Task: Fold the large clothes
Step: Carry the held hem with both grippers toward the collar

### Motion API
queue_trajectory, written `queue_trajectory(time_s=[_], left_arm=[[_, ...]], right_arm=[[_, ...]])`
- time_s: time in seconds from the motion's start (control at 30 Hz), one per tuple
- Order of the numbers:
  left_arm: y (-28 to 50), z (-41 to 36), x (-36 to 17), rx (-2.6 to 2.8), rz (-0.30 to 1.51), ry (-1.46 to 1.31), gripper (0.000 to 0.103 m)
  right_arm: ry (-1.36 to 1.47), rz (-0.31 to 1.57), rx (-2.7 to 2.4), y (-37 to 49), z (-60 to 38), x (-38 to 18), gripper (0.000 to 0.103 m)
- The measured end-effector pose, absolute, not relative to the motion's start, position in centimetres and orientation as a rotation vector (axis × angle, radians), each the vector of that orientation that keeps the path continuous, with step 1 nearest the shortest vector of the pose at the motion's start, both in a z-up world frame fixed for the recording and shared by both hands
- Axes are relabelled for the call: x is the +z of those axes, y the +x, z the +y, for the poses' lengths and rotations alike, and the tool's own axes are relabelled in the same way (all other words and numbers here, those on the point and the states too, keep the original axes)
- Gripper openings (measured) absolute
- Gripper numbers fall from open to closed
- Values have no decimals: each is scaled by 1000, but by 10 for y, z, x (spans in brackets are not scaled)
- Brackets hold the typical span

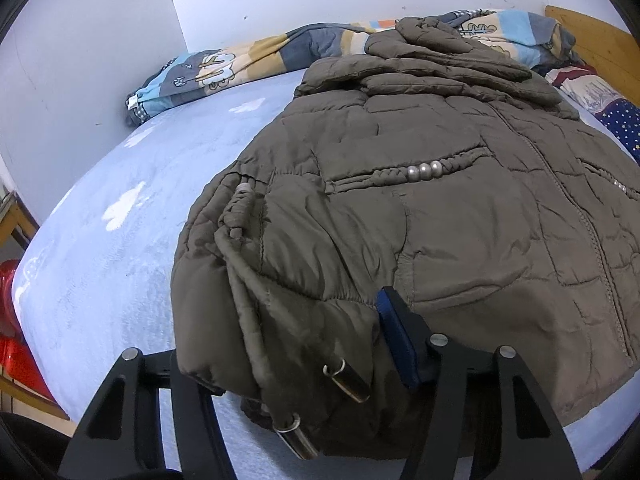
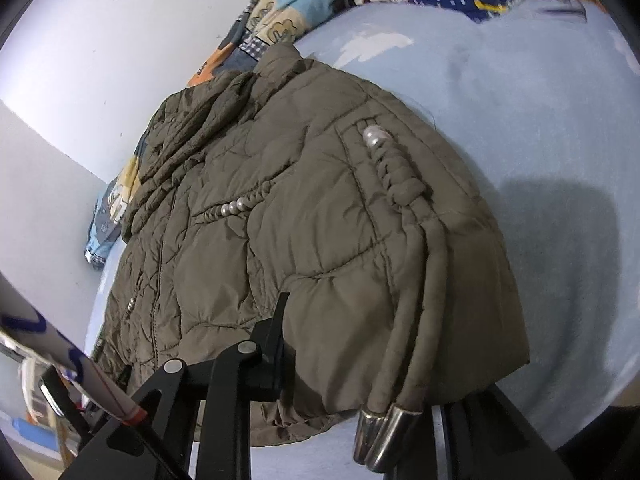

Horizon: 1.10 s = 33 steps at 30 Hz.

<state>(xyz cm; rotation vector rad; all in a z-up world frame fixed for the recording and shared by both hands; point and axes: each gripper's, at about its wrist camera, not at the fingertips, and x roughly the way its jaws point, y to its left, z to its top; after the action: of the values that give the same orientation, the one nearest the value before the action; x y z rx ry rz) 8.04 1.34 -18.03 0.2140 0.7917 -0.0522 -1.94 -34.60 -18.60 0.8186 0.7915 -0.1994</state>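
A large olive-brown quilted jacket lies on the light blue bed, sleeves folded in across its top, pearl trim on its pockets. My left gripper is shut on the jacket's near hem corner; fabric and two metal-tipped drawcords bulge between its fingers. In the right wrist view the same jacket fills the middle. My right gripper is shut on the other hem corner, with cord tips hanging over its right finger, which the fabric mostly hides.
The blue bed sheet extends left of the jacket and also right of it in the right wrist view. A patterned quilt lies along the wall. A star-print pillow and wooden headboard are far right. A red object stands beside the bed.
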Motion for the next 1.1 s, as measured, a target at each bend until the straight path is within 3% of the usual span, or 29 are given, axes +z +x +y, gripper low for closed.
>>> queue_trajectory(time_s=[0.27,0.37,0.53,1.1], left_arm=[[83,20,-180,-41,794,184,67],[83,18,-177,-58,780,189,50],[80,19,-171,-71,756,187,37],[71,21,-154,-94,681,191,29]], right_arm=[[896,776,-187,-21,-353,-194,40],[856,779,-192,-20,-350,-190,31],[744,767,-204,-17,-340,-177,24],[617,695,-203,-26,-329,-146,20]])
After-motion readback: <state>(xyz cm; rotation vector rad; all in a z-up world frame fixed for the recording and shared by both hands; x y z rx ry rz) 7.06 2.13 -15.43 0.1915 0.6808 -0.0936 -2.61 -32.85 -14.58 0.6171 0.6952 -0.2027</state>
